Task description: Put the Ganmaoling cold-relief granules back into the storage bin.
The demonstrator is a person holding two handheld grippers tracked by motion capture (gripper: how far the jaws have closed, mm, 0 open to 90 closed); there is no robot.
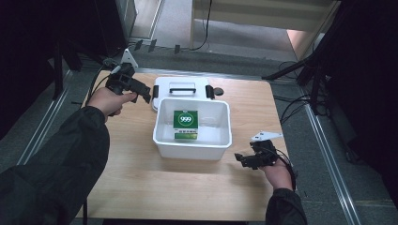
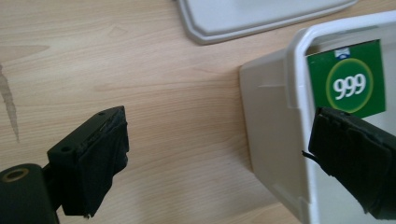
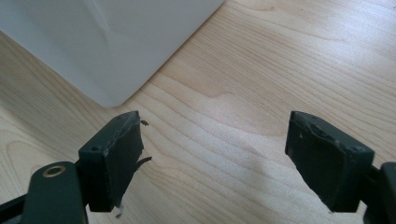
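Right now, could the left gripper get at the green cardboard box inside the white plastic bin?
Probably yes: the left gripper is open beside the lidless white plastic bin, and nothing covers the green cardboard box.

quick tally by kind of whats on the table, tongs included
white bin: 1
white lid: 1
green box in the bin: 1
tongs: 2, left tongs and right tongs
total: 5

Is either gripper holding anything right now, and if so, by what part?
Nothing is held: the left gripper and right gripper are both open and empty.
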